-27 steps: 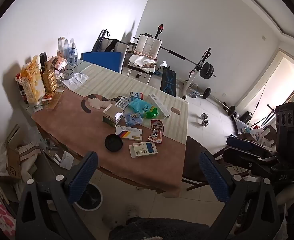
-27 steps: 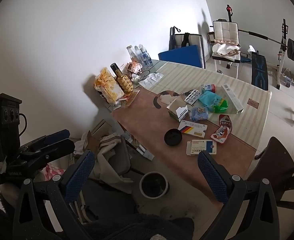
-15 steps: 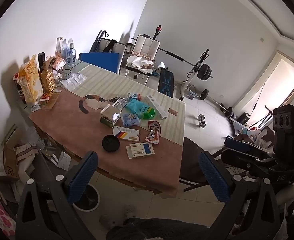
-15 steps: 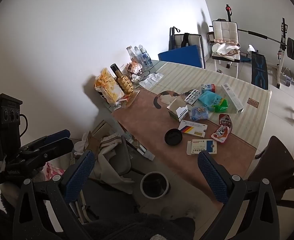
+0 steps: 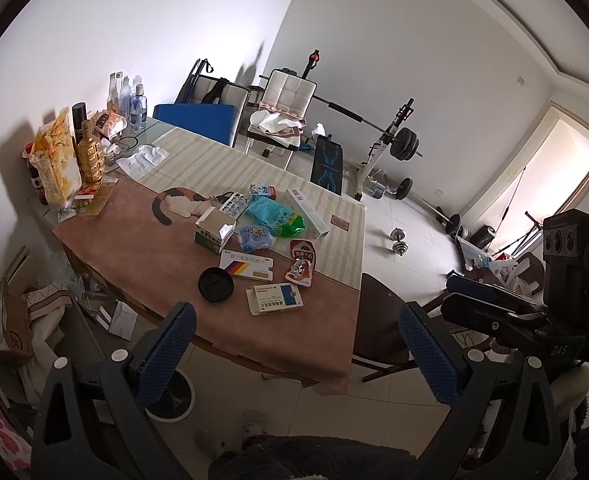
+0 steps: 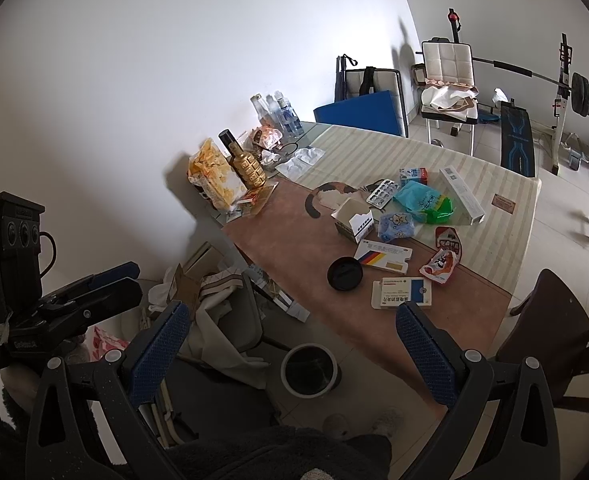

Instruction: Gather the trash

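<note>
We stand back from the littered table (image 5: 142,248), left gripper (image 5: 294,344) and right gripper (image 6: 290,344) both spread wide and empty; next, we judge, comes reaching for the blue-and-white box (image 6: 402,293) above the bin (image 6: 309,370).

Each tool (image 5: 294,354) (image 6: 290,354) has black plastic arms, silver screws and blue textured pads (image 5: 166,354).

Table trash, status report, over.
Left tool and right tool open, empty, short of the table. Boxes, wrappers untouched. Bin on the floor, nothing blocking.
</note>
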Tool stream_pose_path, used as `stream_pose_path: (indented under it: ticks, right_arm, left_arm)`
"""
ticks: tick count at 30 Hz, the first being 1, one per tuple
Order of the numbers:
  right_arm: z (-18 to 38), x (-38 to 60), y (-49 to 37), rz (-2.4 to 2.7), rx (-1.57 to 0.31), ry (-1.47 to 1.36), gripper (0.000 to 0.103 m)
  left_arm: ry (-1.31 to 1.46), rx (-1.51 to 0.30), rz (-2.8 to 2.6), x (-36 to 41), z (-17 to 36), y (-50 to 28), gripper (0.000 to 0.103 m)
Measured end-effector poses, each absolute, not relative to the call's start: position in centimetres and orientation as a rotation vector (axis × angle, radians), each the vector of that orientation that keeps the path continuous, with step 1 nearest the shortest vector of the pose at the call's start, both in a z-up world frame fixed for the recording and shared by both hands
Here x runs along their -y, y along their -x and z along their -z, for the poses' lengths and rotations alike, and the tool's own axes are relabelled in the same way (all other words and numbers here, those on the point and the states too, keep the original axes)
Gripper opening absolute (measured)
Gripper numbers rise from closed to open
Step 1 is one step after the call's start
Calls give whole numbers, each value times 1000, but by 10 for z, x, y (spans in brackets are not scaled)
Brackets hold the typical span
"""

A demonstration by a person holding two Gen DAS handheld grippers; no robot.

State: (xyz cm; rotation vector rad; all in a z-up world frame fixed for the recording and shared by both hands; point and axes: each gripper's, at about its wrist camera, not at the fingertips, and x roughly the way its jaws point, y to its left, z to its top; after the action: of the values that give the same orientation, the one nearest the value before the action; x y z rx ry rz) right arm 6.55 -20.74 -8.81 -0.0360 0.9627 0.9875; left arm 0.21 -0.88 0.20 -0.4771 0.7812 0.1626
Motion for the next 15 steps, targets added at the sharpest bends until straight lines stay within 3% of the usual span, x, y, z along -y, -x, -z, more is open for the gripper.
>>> stream_pose_path:
  ticks: [15]
  right_arm:
    - [88, 206, -63, -991, -964, 30, 103]
  left_arm:
    - [480, -780, -159, 9, -3, -2, 103]
